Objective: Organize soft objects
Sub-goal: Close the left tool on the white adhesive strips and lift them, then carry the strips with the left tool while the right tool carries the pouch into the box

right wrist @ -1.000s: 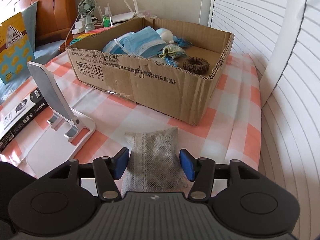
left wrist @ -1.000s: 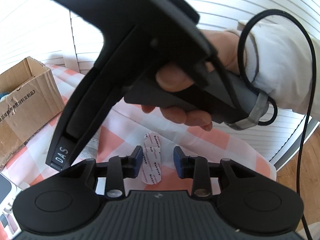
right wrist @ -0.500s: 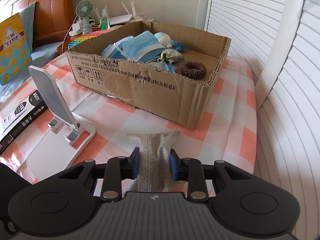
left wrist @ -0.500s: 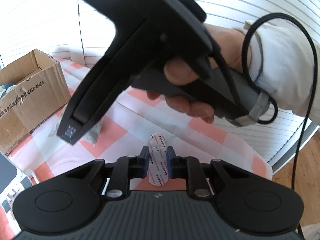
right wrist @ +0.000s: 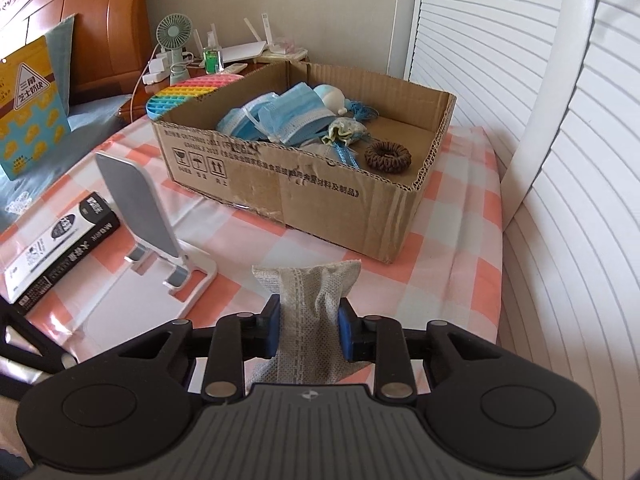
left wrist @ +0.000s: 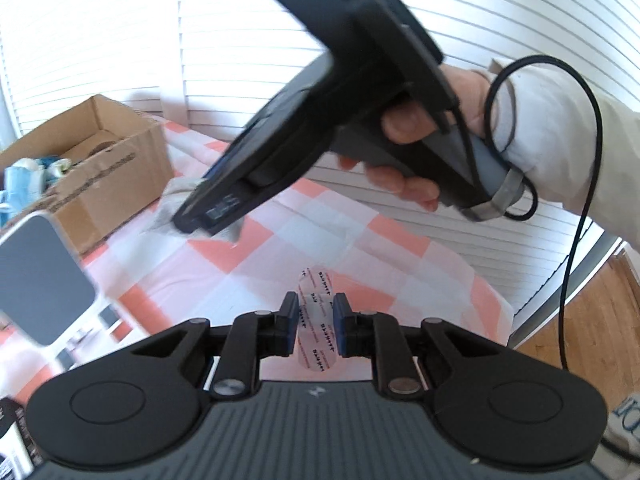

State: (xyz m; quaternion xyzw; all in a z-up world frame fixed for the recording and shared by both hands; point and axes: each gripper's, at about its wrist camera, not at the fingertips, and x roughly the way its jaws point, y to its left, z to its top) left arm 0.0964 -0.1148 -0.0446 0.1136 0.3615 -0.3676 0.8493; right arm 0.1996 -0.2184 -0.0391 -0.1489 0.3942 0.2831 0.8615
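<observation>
My left gripper is shut on a white printed strip pouch and holds it above the checked cloth. My right gripper is shut on a grey fabric sachet and holds it lifted in front of the cardboard box. The box holds blue face masks, a brown scrunchie and a small drawstring pouch. In the left wrist view the right gripper body crosses the frame with the sachet at its tip, near the box.
A white phone stand and a black book lie left of the sachet. A rainbow pop toy, a fan and bottles stand behind the box. White slatted shutters run along the right. The cloth's edge drops to a wooden floor.
Both grippers closed, the left on the strip pouch and the right on the sachet, and both lifted. The right gripper has moved toward the box.
</observation>
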